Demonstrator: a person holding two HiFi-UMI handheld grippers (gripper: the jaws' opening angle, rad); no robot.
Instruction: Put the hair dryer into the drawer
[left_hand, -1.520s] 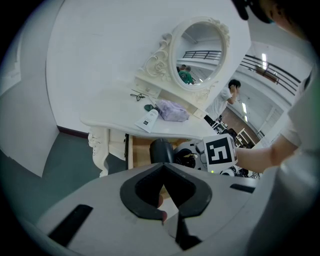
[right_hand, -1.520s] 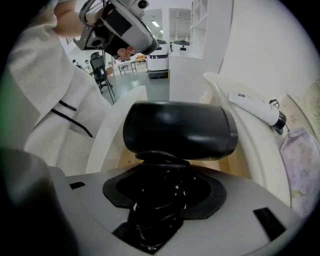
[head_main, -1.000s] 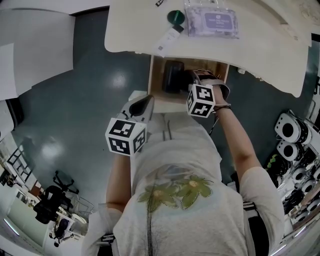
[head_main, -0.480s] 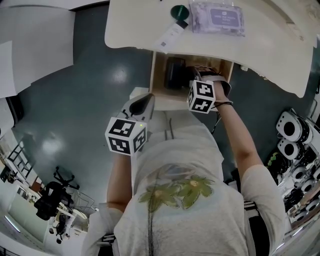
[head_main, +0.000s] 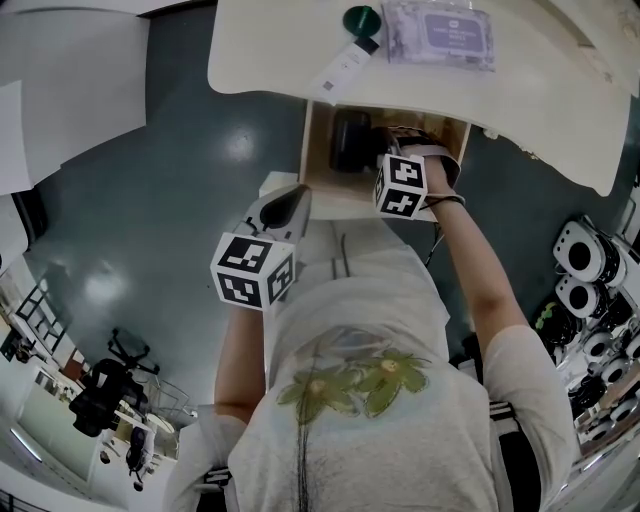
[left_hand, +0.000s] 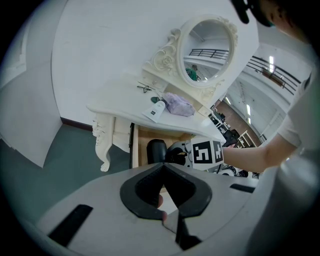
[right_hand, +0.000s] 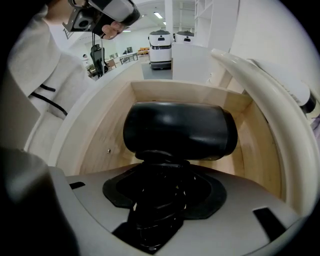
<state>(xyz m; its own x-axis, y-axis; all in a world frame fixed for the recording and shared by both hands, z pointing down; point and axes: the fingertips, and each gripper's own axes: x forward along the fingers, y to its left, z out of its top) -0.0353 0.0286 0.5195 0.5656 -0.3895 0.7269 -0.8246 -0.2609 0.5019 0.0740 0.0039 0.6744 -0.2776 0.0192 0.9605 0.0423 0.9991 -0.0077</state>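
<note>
The wooden drawer (head_main: 316, 150) stands pulled out under the white dressing table (head_main: 560, 90). Inside it lies the black hair dryer (head_main: 350, 142), its barrel across the drawer (right_hand: 95, 145) in the right gripper view. My right gripper (right_hand: 159, 167) reaches into the drawer, shut on the hair dryer's (right_hand: 180, 131) handle with its coiled cord. In the head view the right gripper (head_main: 388, 155) sits just right of the barrel. My left gripper (head_main: 290, 200) hangs outside the drawer's front, shut and holding nothing. From the left gripper (left_hand: 162, 167) view, the dryer (left_hand: 156, 150) shows in the open drawer (left_hand: 141, 142).
On the tabletop lie a green round lid (head_main: 361, 18), a white tube (head_main: 343, 68) and a purple packet (head_main: 440, 30). An oval mirror (left_hand: 207, 50) stands at the table's back. White machines (head_main: 580, 265) line the right; an office chair (head_main: 100, 400) is at the lower left.
The view has shifted slightly. The right gripper stays in the drawer, still shut on the hair dryer. The left gripper has not moved.
</note>
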